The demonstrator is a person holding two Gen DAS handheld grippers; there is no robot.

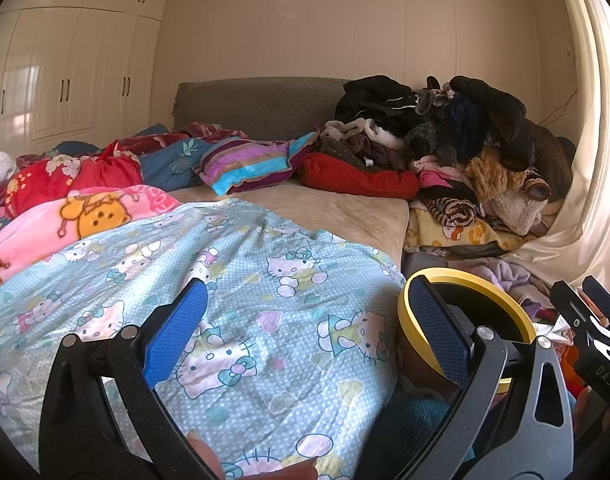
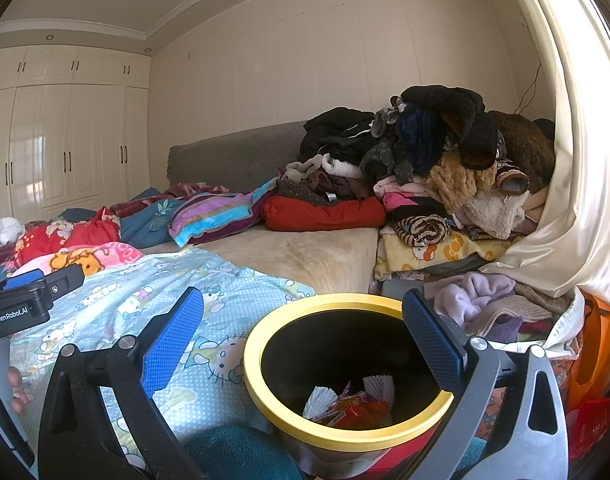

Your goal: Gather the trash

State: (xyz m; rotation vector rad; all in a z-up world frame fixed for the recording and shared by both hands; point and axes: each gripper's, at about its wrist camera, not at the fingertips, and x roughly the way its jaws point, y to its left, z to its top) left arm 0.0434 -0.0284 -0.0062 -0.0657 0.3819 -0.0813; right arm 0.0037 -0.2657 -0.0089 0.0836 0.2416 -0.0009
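My left hand-held gripper hangs over the light blue cat-print quilt on the bed, blue pads spread wide, nothing between them. My right hand-held gripper is also spread wide and empty, poised just above the yellow-rimmed bin.

All places taken from the bin: it stands at the near edge of the bed, just right of the quilt. Inside it, at the bottom, lies the trash — white pleated paper cups and red and orange wrappers. In the left wrist view only an arc of the bin's rim shows behind my right finger pad.

Beyond the bin, across bare tan mattress, sits a red cushion, and left of that a striped pillow. Behind and to the right of the bin rises a tall heap of clothes against the cream curtain. Far left of the bin, white wardrobes line the wall.
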